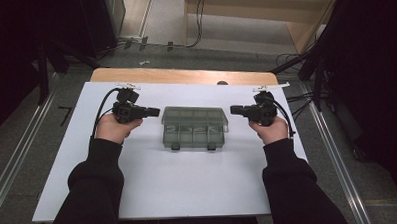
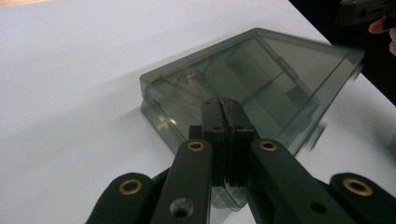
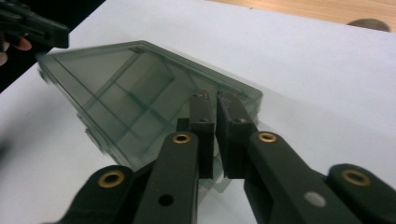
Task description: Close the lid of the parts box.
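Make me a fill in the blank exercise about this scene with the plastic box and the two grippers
1. The smoky translucent compartment box lies with its lid ____.
2. The box rests on a ____ sheet that covers the table.
3. The left gripper and the right gripper point at the box from ____ sides.
4. The left gripper's jaws are ____, with nothing between them.

Missing words: closed; white; opposite; shut

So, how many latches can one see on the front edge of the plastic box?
2. Both latches sit on the near edge of the plastic box: one toward its left, one toward its right. Others may be hidden.
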The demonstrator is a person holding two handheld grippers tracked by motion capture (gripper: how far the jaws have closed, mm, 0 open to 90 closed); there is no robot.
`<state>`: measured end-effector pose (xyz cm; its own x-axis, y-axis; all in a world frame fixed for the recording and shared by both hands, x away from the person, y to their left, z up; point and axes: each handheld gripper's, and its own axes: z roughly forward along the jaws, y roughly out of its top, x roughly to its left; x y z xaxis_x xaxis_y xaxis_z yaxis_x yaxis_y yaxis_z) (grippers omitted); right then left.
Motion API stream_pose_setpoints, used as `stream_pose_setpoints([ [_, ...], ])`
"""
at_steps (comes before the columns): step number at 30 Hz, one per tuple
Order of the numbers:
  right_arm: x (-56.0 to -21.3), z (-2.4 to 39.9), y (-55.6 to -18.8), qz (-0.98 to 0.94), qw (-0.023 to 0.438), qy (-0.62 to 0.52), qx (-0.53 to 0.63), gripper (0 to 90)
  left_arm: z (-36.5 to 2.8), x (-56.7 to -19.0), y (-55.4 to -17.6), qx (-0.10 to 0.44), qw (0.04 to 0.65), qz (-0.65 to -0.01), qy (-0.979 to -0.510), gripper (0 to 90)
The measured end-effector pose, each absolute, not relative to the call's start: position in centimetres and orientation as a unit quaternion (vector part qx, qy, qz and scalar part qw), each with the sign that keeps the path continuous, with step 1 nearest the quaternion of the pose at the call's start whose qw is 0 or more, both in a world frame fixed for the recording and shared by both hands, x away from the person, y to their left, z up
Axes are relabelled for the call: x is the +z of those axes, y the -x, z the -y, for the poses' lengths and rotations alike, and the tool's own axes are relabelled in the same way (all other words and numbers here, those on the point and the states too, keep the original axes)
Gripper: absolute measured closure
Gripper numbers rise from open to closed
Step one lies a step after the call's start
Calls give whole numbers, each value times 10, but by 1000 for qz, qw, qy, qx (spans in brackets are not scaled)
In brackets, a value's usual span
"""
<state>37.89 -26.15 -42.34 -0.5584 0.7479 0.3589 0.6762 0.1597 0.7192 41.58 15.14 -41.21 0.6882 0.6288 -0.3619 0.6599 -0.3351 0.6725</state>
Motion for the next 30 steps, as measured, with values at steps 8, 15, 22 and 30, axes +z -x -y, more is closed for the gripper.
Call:
stream_pose_setpoints([
  [8,-418,247,-375,-774,27,-441,453,876,-143,-409,-410,-21,422,-393,-816,900],
  [15,-418,238,-371,-784,18,-426,451,876,-130,-409,-403,-23,420,-378,-825,898],
  [22,-419,233,-366,-789,10,-418,450,876,-119,-410,-397,-25,418,-367,-831,899],
  [30,-424,230,-358,-796,8,-415,441,875,-116,-415,-392,-31,421,-363,-831,899],
])
